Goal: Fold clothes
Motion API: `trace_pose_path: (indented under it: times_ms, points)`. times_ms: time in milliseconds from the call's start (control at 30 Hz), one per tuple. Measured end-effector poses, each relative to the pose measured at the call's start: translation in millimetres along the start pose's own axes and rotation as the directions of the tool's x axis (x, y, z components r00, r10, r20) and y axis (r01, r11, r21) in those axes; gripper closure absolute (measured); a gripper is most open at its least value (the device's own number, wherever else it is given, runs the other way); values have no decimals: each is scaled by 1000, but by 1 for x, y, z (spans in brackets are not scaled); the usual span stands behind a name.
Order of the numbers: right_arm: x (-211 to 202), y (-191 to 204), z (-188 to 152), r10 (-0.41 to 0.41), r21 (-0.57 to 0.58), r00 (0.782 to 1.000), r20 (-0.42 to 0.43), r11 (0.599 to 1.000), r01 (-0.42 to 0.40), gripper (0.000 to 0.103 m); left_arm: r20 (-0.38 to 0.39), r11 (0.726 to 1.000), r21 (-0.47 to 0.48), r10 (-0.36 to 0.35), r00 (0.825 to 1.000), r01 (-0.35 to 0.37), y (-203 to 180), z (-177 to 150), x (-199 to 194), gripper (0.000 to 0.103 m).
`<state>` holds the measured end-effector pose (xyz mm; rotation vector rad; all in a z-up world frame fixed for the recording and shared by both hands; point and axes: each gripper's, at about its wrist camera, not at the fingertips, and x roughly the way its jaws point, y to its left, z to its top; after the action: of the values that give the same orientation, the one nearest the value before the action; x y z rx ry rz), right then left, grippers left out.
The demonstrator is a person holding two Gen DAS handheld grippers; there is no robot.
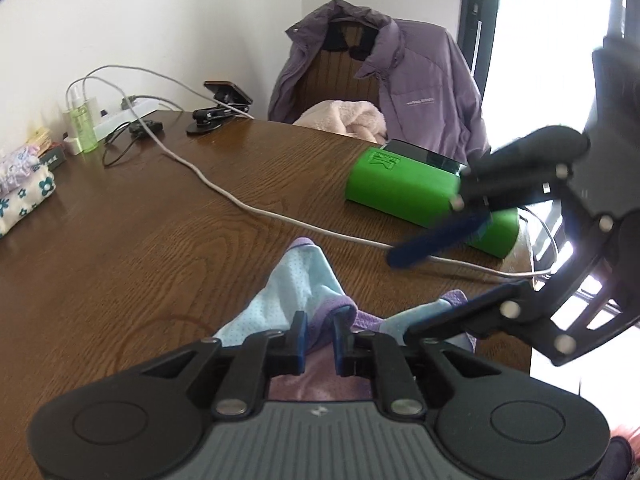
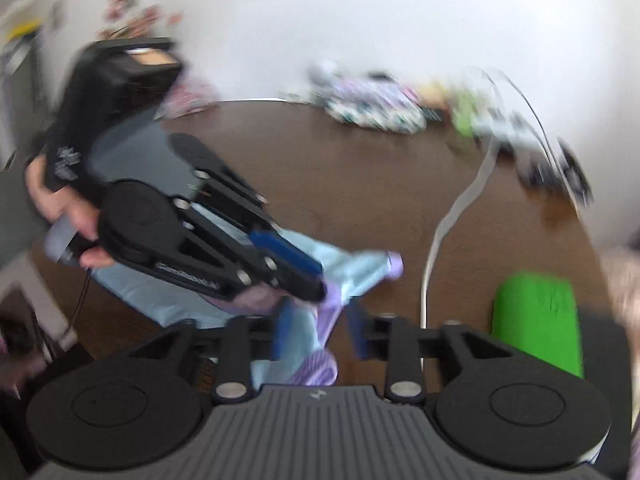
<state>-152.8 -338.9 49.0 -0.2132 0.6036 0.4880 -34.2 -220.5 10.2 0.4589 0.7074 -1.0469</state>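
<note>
A small light-blue garment with purple trim (image 1: 294, 292) lies crumpled on the brown wooden table (image 1: 120, 240). My left gripper (image 1: 319, 336) is shut on the garment's purple edge at the near side. My right gripper (image 1: 416, 284) comes in from the right with its jaws wide apart, one blue finger (image 1: 436, 238) above the cloth. In the blurred right wrist view the garment (image 2: 352, 266) lies ahead, my right gripper (image 2: 320, 334) is open over it, and my left gripper (image 2: 316, 280) pinches the cloth.
A green box (image 1: 404, 188) with a dark device on it lies at the right. A white cable (image 1: 248, 208) crosses the table. Folded floral cloths (image 1: 24, 196), bottles and a power strip stand far left. A chair holds a purple jacket (image 1: 420, 88).
</note>
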Motion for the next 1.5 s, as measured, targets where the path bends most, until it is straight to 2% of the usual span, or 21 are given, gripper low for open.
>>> trace_pose_path:
  times_ms: [67, 100, 167, 233, 367, 433, 533, 667, 800, 833, 933, 1067, 1233, 1367, 1500]
  points:
    - [2, 4, 8, 47, -205, 999, -16, 978, -49, 62, 0, 1000, 10, 1, 1000, -1, -1, 0, -1, 88]
    - [7, 1, 13, 83, -260, 995, -51, 961, -93, 62, 0, 1000, 7, -3, 1000, 3, 0, -1, -1, 87]
    - [18, -8, 23, 167, -310, 976, -139, 929, -203, 62, 4, 1000, -2, -12, 1000, 12, 1, -1, -2, 87]
    - [29, -13, 31, 213, -360, 954, -209, 891, -278, 64, 9, 1000, -12, -21, 1000, 21, 3, -2, -3, 86]
    - [50, -23, 41, 260, -383, 910, -323, 843, -377, 64, 17, 999, -46, -26, 1000, 27, 10, -5, -7, 85]
    - [58, -27, 42, 273, -369, 894, -355, 838, -402, 66, 21, 999, -48, -19, 1000, 20, 13, -6, -13, 85]
    - [61, -34, 43, 331, -310, 866, -375, 836, -454, 74, 31, 999, -46, 17, 999, -16, 19, -9, -25, 83]
    - [60, -37, 39, 351, -285, 860, -370, 838, -465, 79, 35, 997, -40, 70, 997, -69, 26, -15, -45, 81]
    - [57, -40, 36, 353, -263, 861, -366, 848, -460, 84, 39, 984, -105, 151, 988, -146, 38, -33, -77, 79]
    - [57, -40, 36, 351, -261, 861, -367, 850, -458, 86, 32, 975, -135, 181, 983, -175, 43, -41, -87, 79]
    - [56, -37, 37, 341, -266, 865, -368, 853, -449, 91, -2, 941, -223, 260, 966, -254, 53, -67, -117, 69]
    - [58, -35, 40, 327, -276, 872, -365, 856, -437, 96, -34, 900, -284, 335, 942, -330, 55, -95, -147, 68]
    - [51, -29, 56, 316, -289, 883, -347, 860, -421, 98, -40, 856, -354, 388, 921, -376, 58, -126, -172, 66]
    - [41, -16, 83, 309, -325, 890, -334, 849, -417, 98, -31, 822, -399, 431, 902, -407, 61, -147, -191, 66]
    - [42, 16, 120, 364, -355, 874, -322, 809, -468, 98, 8, 791, -454, 464, 886, -410, 63, -167, -211, 59]
